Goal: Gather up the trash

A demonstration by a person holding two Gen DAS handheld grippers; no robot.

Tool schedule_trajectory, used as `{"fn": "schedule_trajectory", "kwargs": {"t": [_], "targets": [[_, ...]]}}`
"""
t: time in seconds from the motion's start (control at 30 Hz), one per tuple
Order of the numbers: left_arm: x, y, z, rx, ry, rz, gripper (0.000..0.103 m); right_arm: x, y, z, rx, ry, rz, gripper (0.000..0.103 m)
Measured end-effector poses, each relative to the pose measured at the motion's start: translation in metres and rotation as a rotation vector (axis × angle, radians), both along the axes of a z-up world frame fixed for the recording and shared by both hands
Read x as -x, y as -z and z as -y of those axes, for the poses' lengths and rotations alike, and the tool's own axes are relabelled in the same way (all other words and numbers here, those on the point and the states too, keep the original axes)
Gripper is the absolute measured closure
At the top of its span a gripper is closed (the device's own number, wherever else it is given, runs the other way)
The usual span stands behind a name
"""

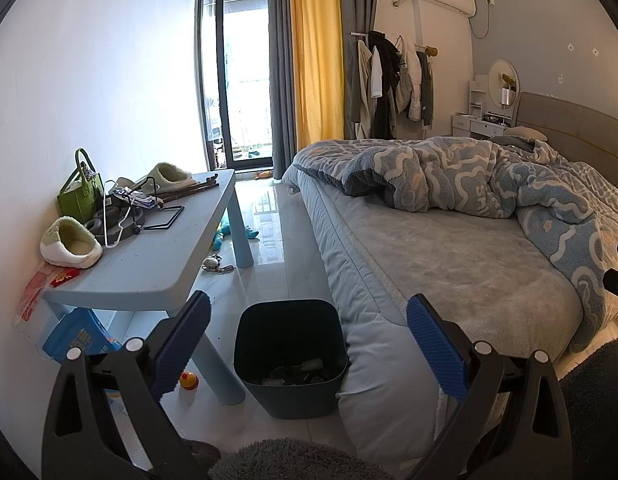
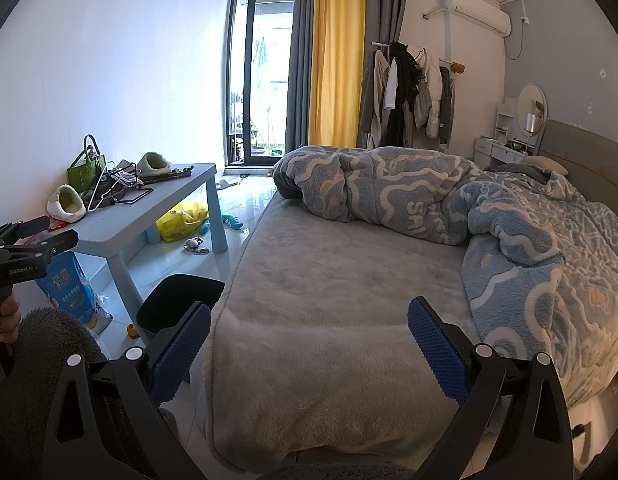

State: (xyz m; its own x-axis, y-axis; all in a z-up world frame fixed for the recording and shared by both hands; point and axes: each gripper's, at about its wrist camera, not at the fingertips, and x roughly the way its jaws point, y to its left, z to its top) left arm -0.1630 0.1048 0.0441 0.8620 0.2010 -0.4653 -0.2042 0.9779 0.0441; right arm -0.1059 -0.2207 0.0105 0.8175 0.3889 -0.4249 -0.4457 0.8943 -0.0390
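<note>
Jaws of both grippers gape wide, empty; only the left view shows trash inside the bin [image 1: 289, 354].

The bin [image 1: 289, 354] stood on the floor, squeezed between the desk leg [image 1: 223, 364] and the bed [image 1: 449, 264], its mouth open from above. The left gripper [image 1: 307, 354] hung spread wide above it, nothing between. A toy duck [image 1: 188, 381] lay beside the leg. The near bed surface under the right gripper [image 2: 309, 354] lay bare; the heaped quilt [image 2: 429, 200] blocked the far side. Slippers [image 1: 71, 242] and clutter crowded the desk's wall side.
</note>
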Motion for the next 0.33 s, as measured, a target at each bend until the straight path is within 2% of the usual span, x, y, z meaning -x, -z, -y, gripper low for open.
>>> {"fn": "schedule_trajectory", "kwargs": {"t": [0.33], "targets": [[0.0003,0.0,-0.0021,0.0,-0.001,-0.001,0.003,-0.0003,-0.0002,0.0002,0.001,-0.001,0.0,0.003]]}}
